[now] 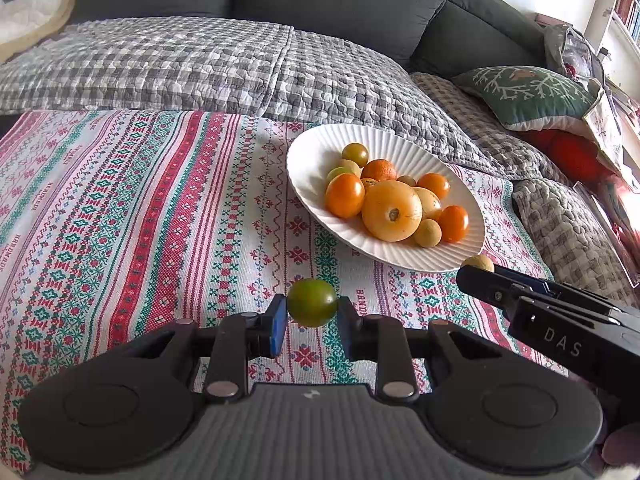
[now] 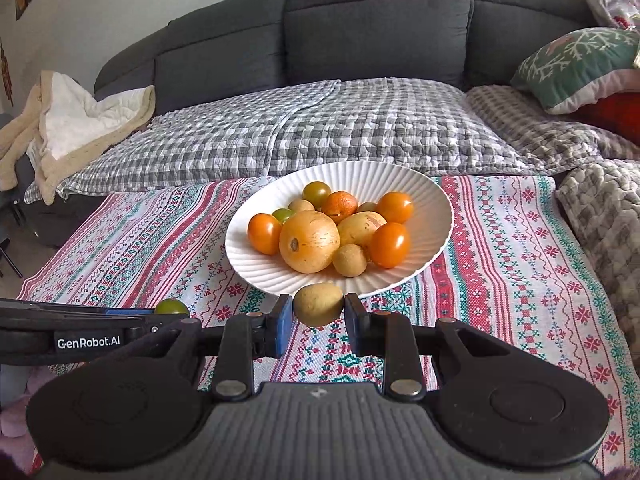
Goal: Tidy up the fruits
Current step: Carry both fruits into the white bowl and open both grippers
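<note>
On the red, green and white patterned tablecloth [image 2: 520, 248] sits a white ribbed oval bowl [image 2: 400, 184], in front of a grey sofa [image 2: 360, 32] with a grey checked quilt [image 2: 320, 132]. Bowl contents: one large yellow-orange round fruit [image 2: 309, 242], several glossy orange tomatoes [image 2: 390, 245], a mandarin [image 2: 340, 206], small tan fruits, two greenish tomatoes. Left gripper [image 1: 312, 314]: pads pinching a small green round tomato [image 1: 312, 302], held clear above the cloth, near side of the bowl. Right gripper [image 2: 319, 314]: pads pinching a tan, dull-skinned oval fruit [image 2: 319, 304], just in front of the bowl's near rim. Grippers side by side, apart.
</note>
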A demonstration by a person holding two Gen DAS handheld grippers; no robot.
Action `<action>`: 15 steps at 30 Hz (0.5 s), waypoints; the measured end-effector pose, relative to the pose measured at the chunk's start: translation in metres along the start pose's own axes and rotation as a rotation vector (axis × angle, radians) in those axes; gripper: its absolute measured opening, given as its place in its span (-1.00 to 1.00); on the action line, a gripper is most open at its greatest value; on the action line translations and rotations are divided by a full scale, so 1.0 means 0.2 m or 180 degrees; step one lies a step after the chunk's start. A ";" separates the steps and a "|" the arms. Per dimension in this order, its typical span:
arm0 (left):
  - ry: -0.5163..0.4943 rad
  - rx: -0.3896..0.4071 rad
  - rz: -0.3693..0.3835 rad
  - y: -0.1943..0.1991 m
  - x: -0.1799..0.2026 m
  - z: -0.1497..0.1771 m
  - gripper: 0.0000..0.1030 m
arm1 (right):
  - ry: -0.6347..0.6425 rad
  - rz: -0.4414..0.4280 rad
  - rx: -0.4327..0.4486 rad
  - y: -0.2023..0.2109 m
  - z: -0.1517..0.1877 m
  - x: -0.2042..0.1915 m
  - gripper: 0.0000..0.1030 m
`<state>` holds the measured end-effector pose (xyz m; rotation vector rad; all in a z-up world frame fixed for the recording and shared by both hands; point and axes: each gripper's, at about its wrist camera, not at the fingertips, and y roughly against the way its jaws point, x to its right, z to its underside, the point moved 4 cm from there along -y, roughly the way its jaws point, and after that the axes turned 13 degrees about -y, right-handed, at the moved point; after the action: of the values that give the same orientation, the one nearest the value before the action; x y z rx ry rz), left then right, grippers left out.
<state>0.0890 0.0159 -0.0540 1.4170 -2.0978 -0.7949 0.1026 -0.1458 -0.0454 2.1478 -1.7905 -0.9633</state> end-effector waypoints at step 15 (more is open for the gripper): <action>-0.0340 0.0123 0.0168 -0.21 0.12 -0.41 -0.62 | -0.0543 0.0032 0.0296 -0.10 -0.22 0.26 -0.51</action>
<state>0.1620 -0.0352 -0.0229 1.3601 -2.2327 -0.8300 0.1485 -0.1997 -0.0400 2.1668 -1.9581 -1.1122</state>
